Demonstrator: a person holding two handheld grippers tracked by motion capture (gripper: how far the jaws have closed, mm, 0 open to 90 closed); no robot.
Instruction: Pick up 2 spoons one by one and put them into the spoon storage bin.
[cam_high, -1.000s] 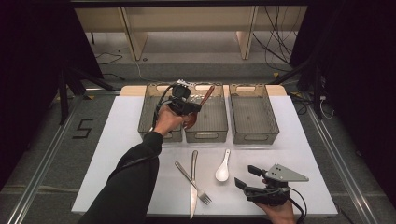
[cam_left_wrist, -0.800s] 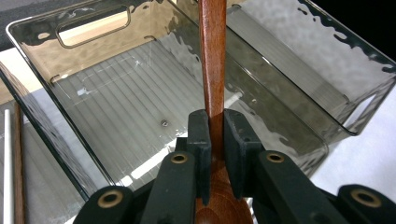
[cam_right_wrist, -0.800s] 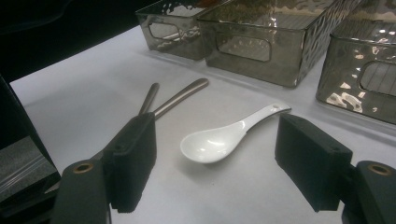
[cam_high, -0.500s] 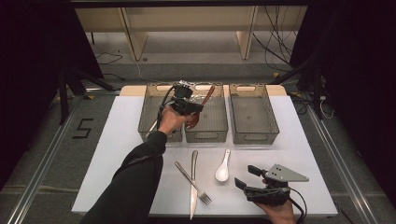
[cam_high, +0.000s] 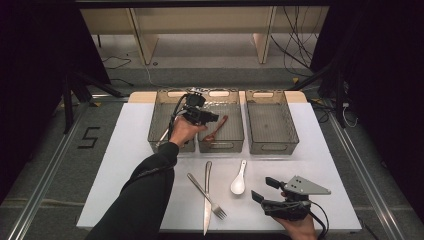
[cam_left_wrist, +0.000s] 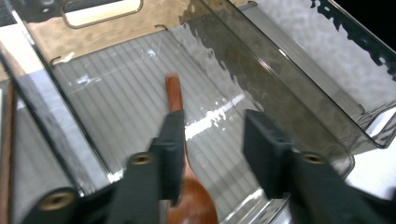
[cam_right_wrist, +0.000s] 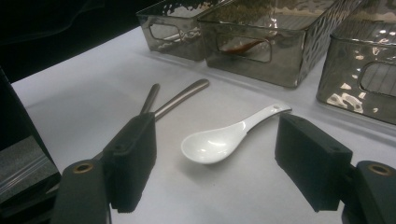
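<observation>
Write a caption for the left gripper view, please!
Open claw hovers over a wooden spoon lying in a clear bin.

Only readable sign: dark digit "5" (cam_high: 89, 138) on grey floor (cam_high: 55, 165), left of white table, seen in high view. No brand, label or text legible on bins, cutlery or grippers in gripper views.
</observation>
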